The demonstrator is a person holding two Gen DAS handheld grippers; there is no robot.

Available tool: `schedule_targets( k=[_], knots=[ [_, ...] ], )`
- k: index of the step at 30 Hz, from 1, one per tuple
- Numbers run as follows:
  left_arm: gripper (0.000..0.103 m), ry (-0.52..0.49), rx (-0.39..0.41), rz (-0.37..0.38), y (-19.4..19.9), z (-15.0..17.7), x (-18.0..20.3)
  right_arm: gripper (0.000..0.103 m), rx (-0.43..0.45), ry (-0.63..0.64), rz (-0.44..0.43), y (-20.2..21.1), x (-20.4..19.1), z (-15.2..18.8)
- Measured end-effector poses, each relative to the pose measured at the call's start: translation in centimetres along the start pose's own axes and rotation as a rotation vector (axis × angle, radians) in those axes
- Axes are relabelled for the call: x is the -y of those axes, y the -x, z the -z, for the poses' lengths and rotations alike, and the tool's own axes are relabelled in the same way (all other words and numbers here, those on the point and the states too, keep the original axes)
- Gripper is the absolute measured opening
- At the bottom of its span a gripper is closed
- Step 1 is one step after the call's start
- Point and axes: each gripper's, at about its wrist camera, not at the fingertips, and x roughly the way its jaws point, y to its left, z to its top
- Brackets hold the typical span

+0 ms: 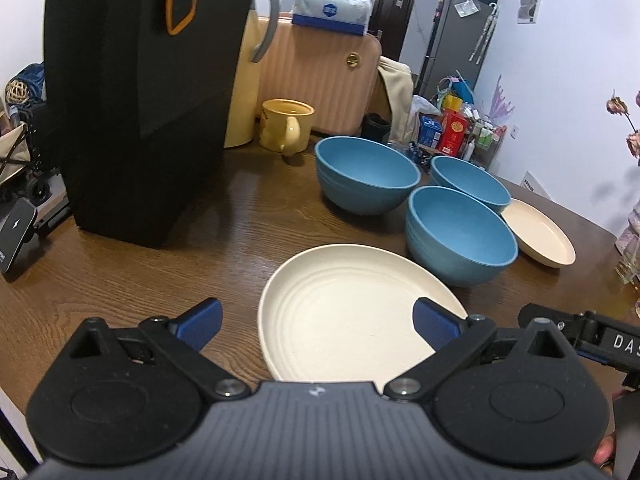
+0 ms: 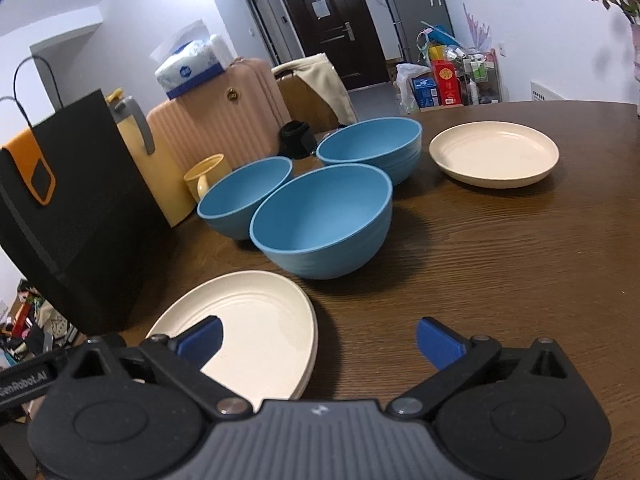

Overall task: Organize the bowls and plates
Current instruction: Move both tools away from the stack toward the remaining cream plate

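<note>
Cream plates (image 1: 348, 316), matte blue bowls (image 1: 460, 236)

Three blue bowls (image 2: 320, 200) bunch up mid-table, black paper bag (image 2: 72, 208) walls off the left. Bare wooden table (image 2: 500, 260) on the right is wide open.

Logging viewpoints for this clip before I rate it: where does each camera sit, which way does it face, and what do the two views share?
Left wrist: on the left gripper, looking down along its open blue fingers at the near cream plate; the right gripper's body edges in.
Right wrist: on the right gripper, open, over the wooden table beside that plate; the left gripper's body shows.
Shared: three blue bowls, the far plate, black bag.
</note>
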Motion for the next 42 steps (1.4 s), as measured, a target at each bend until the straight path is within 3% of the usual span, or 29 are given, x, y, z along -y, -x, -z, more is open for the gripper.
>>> schedule_targets(
  k=[18, 33, 42],
  knots=[
    [0.103, -0.065, 0.072, 0.017, 2.2, -0.9, 5.8, 0.103, 0.106, -0.078, 0.003, 3.5, 4.8, -0.7],
    [0.103, -0.111, 0.108, 0.076, 3.0, -1.1, 14.0, 0.103, 0.169, -0.081, 0.086, 6.1, 10.6, -3.2],
    [0.103, -0.127, 0.112, 0.095, 0.7, -1.5, 19.7, 0.103, 0.173, -0.11, 0.11, 6.2, 15.5, -6.2]
  ],
)
